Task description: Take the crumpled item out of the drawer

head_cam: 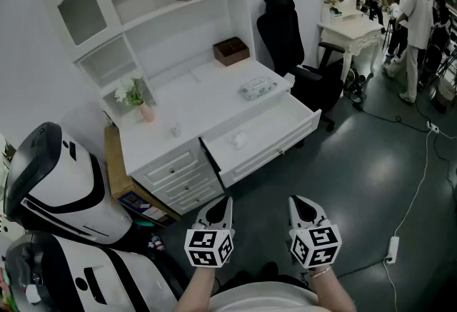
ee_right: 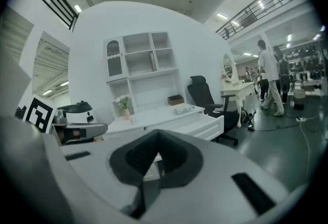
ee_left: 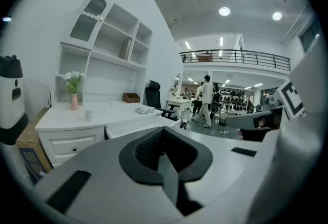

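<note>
The white desk point(head_cam: 193, 100) has its wide top drawer point(head_cam: 275, 138) pulled open. A small crumpled white item point(head_cam: 238, 138) lies inside it near the left end. My left gripper point(head_cam: 222, 203) and right gripper point(head_cam: 298, 202) hover side by side over the dark floor, well short of the drawer front. Both are shut and hold nothing. The left gripper point(ee_left: 163, 135) faces the desk and the open drawer point(ee_left: 136, 125) from a distance. In the right gripper view the gripper point(ee_right: 156, 142) faces the same drawer point(ee_right: 197, 124). Neither gripper view shows the crumpled item.
On the desktop lie a tissue pack point(head_cam: 257, 88), a brown box point(head_cam: 230, 51), a flower vase point(head_cam: 145, 111) and a small cup point(head_cam: 175, 131). A black office chair point(head_cam: 293, 46) stands right of the drawer. A white machine point(head_cam: 57, 182) and a cardboard box point(head_cam: 118, 168) are at the left. People stand far right.
</note>
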Demonstrator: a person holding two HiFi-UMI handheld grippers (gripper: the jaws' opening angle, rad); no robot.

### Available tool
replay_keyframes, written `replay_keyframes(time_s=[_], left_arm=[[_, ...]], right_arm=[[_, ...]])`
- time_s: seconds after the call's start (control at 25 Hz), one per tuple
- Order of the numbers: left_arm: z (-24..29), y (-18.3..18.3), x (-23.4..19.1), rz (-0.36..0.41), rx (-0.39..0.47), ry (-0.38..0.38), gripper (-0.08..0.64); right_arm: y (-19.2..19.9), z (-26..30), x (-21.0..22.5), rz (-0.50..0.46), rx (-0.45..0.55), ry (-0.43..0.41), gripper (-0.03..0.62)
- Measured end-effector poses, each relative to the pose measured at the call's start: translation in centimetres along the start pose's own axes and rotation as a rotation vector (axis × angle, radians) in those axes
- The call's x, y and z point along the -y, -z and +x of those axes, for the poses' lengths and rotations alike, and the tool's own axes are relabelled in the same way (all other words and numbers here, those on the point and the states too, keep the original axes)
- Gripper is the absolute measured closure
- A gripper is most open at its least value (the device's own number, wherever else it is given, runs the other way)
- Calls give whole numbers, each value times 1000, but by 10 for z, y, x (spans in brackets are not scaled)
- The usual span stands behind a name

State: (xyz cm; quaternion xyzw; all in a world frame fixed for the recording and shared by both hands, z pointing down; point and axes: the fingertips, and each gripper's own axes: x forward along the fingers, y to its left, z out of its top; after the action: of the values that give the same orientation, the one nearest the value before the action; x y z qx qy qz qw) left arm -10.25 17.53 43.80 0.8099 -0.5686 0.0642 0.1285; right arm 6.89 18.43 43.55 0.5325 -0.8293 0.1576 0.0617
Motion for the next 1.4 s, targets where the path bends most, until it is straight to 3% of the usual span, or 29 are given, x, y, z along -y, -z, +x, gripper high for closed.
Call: replay_keyframes(time_s=[0.84,1.2,1.4], left_arm=[[13,-2,13,0,18,-44,566],[16,-9,5,-36,21,-58,448],[26,-6,1,-18,0,-51,416]], right_arm=[[-3,3,25,17,25,-12,591],[-10,8,28,39,36,-15,591],[-9,17,31,54,35,-16,591]])
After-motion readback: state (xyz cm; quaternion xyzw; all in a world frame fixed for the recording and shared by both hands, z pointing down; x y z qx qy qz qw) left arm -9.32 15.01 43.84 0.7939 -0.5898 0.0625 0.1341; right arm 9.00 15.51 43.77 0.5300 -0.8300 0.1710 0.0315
